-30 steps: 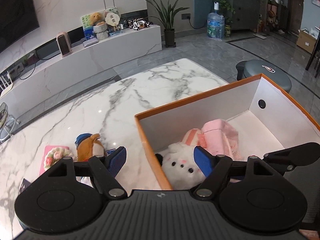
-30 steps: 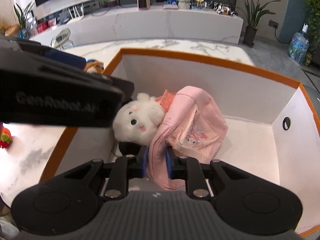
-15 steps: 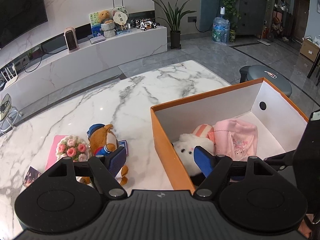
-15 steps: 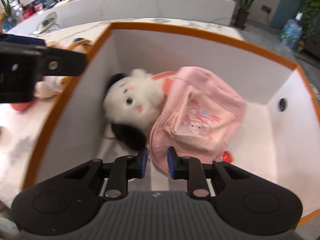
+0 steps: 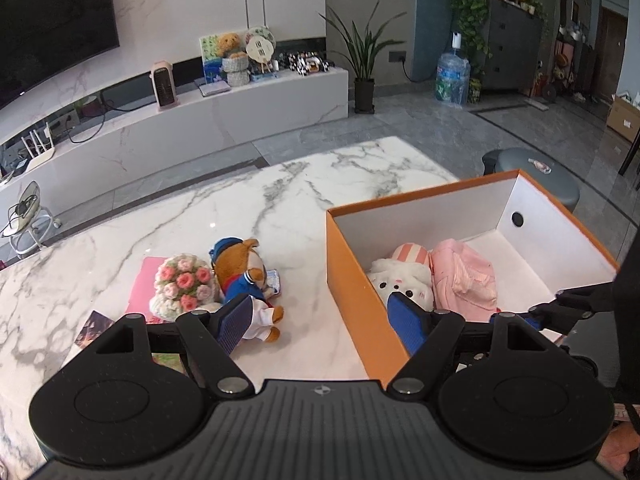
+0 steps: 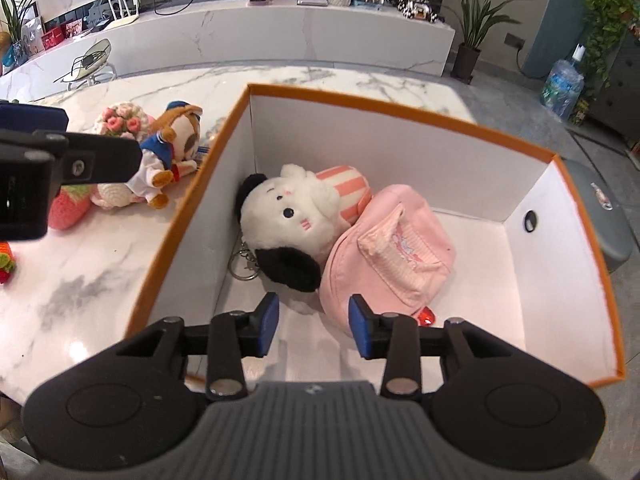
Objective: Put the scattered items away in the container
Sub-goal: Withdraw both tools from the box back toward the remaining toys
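Several soft, light plush items remain outside the orange box (image 5: 352, 280); the brown plush dog (image 5: 244, 280) compresses easily, so its torso suits grasping. Left gripper (image 5: 320, 320) stands wide, empty; right gripper (image 6: 312, 320) jaws are opening, empty, over the pink backpack (image 6: 384, 252).

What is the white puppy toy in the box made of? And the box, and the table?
The white puppy toy looks like soft fluffy plush, fuzzy all over. The box seems to be stiff cardboard: thin flat walls, orange outside, matte white inside. The table looks like polished marble, white with grey veins and shiny glare, though it could be imitation stone.
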